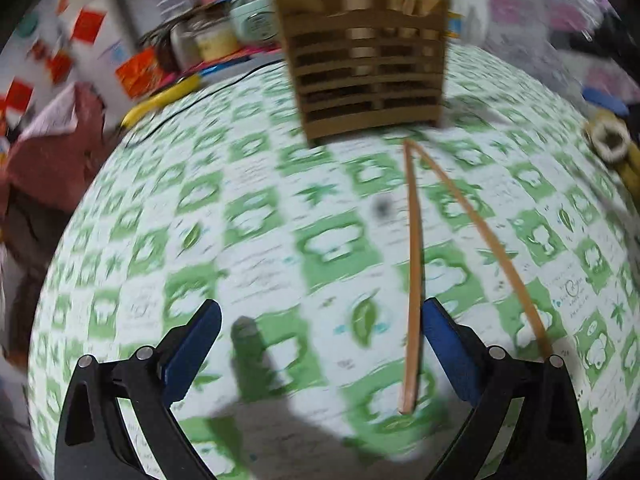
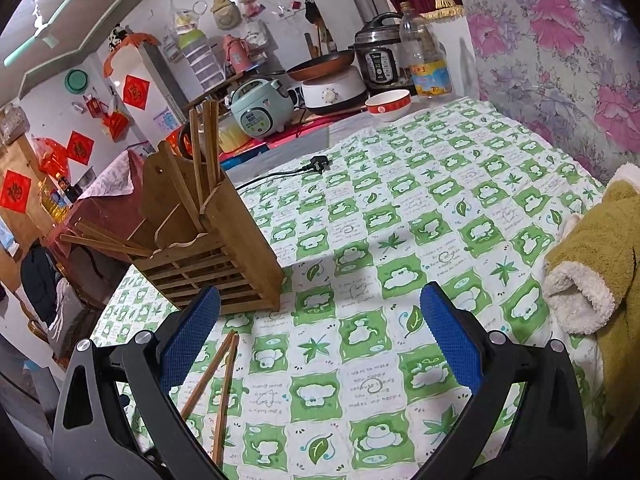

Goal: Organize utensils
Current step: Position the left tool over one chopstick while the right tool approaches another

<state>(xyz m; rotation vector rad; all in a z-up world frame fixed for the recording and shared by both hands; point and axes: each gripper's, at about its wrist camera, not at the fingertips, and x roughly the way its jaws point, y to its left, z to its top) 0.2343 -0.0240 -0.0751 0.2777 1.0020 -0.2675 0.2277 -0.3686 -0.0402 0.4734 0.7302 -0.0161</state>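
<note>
Both my left tongs (image 1: 320, 344) and right tongs (image 2: 320, 328) gape wide, empty; the chopsticks (image 1: 414, 276) look light, stiff, slippery, so I'd pinch mid-shaft.

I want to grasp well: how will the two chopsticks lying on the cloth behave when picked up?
The chopsticks are thin wooden sticks, so probably light and stiff. They lie in a V, tips together near the wooden holder, so one pinch may catch only one. On the soft tablecloth they look unlikely to roll far. Both tools are open.
</note>
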